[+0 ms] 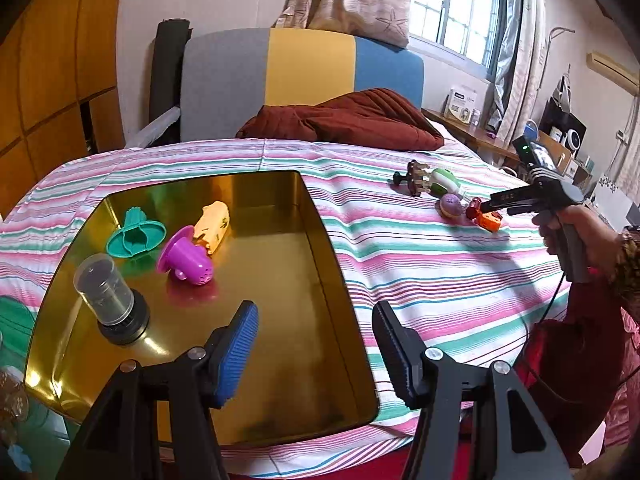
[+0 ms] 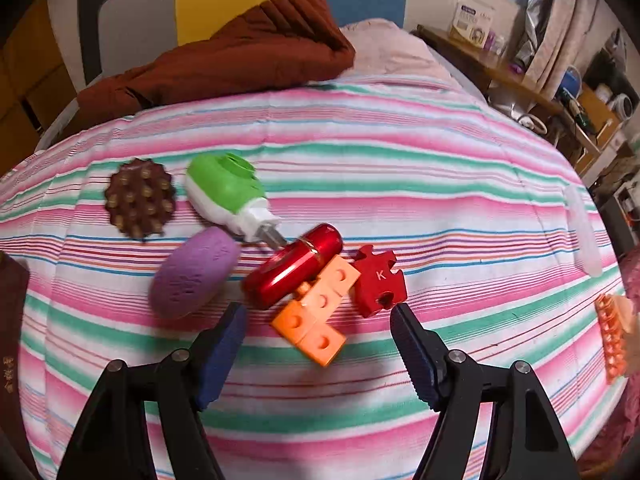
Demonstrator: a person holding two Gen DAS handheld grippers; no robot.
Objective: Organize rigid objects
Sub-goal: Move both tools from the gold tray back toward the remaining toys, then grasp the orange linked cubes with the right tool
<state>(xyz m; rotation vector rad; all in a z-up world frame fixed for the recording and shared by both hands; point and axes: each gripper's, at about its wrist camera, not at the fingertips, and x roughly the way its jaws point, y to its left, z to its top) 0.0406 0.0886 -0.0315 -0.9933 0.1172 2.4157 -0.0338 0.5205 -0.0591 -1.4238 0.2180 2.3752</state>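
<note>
A gold metal tin [image 1: 344, 320] lies on the striped bed and holds a teal funnel-like piece [image 1: 136, 237], a purple cup [image 1: 188, 258], a yellow block [image 1: 214, 226] and a clear jar with a black base [image 1: 110, 298]. My left gripper [image 1: 316, 342] is open and empty above the tin's near right part. My right gripper [image 2: 318, 322] is open just short of a pile: orange bricks [image 2: 316, 316], a red cylinder [image 2: 294, 266], a red puzzle piece [image 2: 378, 280], a purple egg shape [image 2: 192, 276], a green and white tool [image 2: 228, 196] and a brown studded disc [image 2: 140, 198]. The right gripper also shows in the left wrist view [image 1: 490, 210].
A rust-red blanket [image 1: 352, 120] lies at the head of the bed before a grey, yellow and blue headboard [image 1: 304, 68]. An orange comb-like thing [image 2: 612, 340] sits at the bed's right edge. A cluttered desk [image 2: 520, 76] stands beyond.
</note>
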